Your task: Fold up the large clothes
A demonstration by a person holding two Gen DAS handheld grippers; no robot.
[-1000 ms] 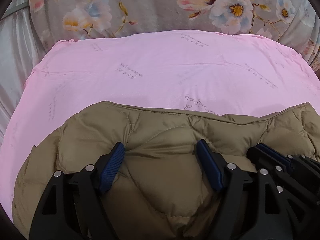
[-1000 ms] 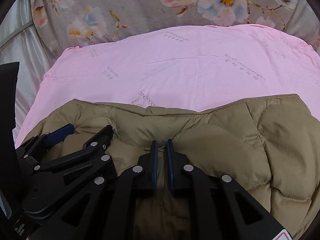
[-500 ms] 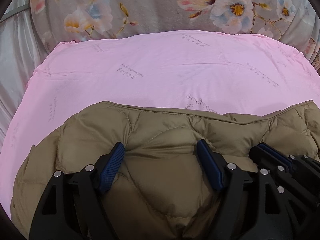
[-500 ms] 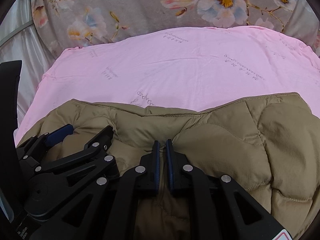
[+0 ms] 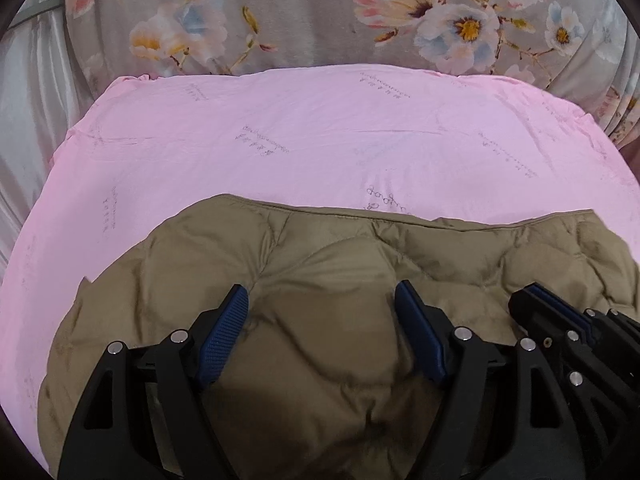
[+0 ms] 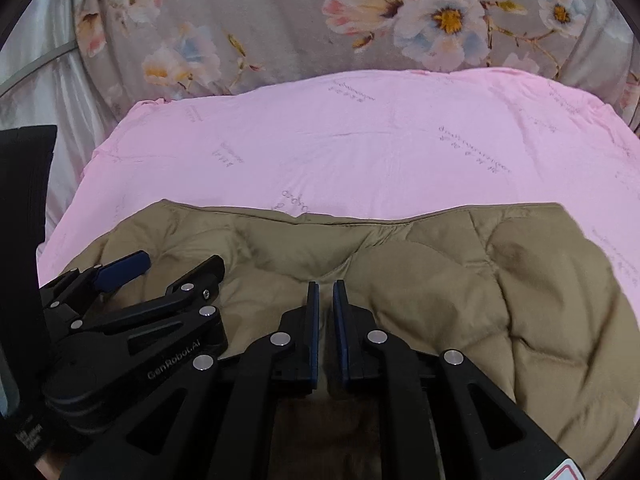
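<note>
Jacket (image 5: 320, 264) under both grippers, long edge across, ahead of tips, on pink sheet (image 5: 320, 132); left gripper (image 5: 320, 312) spread wide around thick bulge; right gripper (image 6: 325, 304) pinches thin fold, just beside left

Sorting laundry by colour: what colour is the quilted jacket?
Olive-tan; the jacket shows best in the right wrist view.

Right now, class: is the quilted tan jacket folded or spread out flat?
Bunched, neither spread flat nor neatly folded: the tan jacket lies in a puffy heap on the pink sheet.
</note>
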